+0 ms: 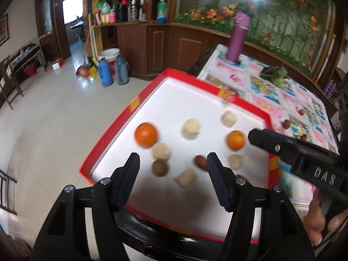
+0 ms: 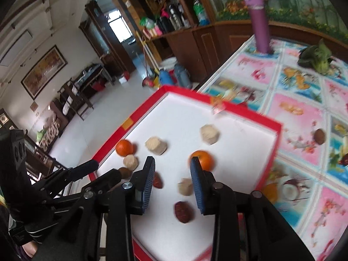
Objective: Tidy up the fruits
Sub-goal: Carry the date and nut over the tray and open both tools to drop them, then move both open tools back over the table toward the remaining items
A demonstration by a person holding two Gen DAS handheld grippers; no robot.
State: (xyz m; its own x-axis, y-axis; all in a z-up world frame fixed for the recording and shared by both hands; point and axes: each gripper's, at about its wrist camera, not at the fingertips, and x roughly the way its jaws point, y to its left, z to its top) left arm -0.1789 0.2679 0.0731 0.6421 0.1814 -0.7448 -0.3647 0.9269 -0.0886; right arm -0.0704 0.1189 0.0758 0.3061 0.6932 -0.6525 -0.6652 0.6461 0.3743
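Patterned surface [image 2: 293, 117] with red-rimmed tray [image 1: 152, 84] at its left edge, already holding two oranges [image 1: 145, 134], dates and pale lumps, some fruit [image 2: 319, 136] left outside near the right edge, both grippers [image 1: 171, 174] [image 2: 173, 180] spread wide, fingers released, gripping nothing.

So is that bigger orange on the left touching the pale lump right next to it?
Cannot tell. In the left wrist view the orange overlaps the pale lump; in the right wrist view a narrow gap seems to show, but both views are blurred.
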